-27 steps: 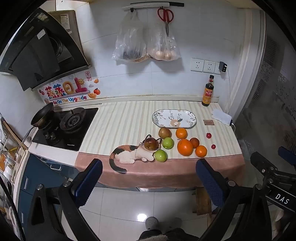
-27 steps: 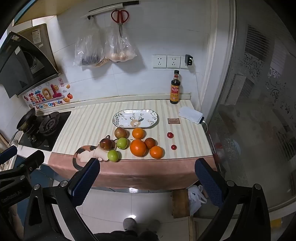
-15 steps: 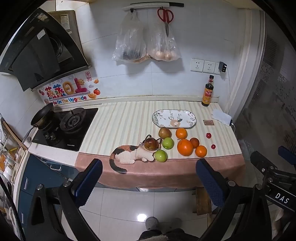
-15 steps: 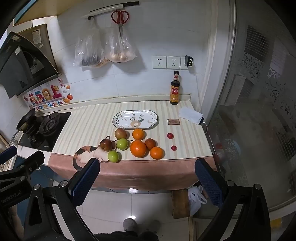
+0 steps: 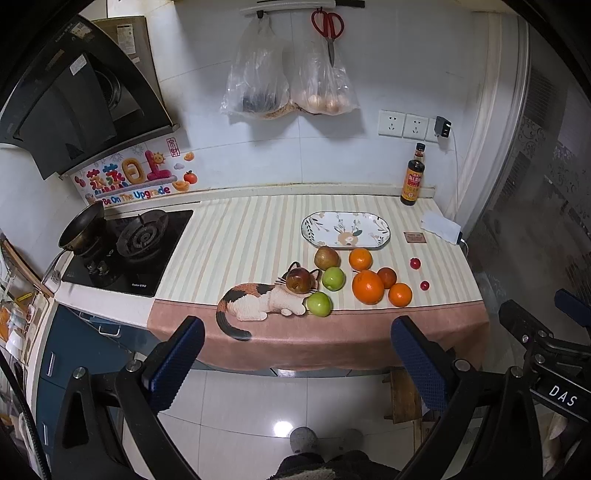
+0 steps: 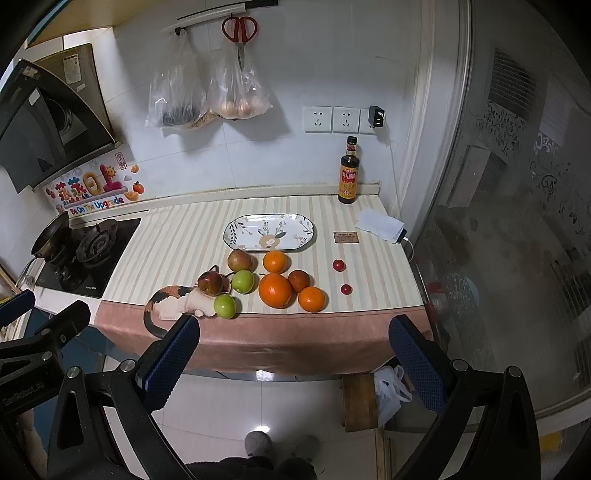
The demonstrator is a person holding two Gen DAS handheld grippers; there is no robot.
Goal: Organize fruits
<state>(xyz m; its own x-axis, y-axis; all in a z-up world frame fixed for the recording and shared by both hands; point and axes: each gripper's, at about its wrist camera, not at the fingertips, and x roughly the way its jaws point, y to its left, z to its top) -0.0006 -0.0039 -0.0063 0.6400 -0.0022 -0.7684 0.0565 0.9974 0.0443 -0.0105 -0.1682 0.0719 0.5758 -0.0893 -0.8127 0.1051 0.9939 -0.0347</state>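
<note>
Fruit lies on the striped counter cloth in front of an oval patterned plate (image 5: 345,230) (image 6: 269,232): a big orange (image 5: 367,287) (image 6: 275,290), smaller oranges (image 5: 360,258) (image 5: 400,294), two green apples (image 5: 333,278) (image 5: 319,303), a red apple (image 5: 298,280), a brownish pear (image 5: 326,257) and two cherry tomatoes (image 5: 415,263) (image 5: 424,285). My left gripper (image 5: 295,354) is open and empty, well back from the counter over the floor. My right gripper (image 6: 293,350) is open and empty, also off the counter's front edge.
A gas stove (image 5: 125,247) with a small pan (image 5: 79,230) is at the left. A sauce bottle (image 5: 413,181), a white cloth (image 5: 441,227) and a small card (image 5: 414,237) sit at the back right. Bags and scissors (image 5: 327,26) hang on the wall. A glass door (image 6: 517,221) is on the right.
The right wrist view has edged slightly closer to the counter. Nothing on the counter has moved and both grippers stay open.
</note>
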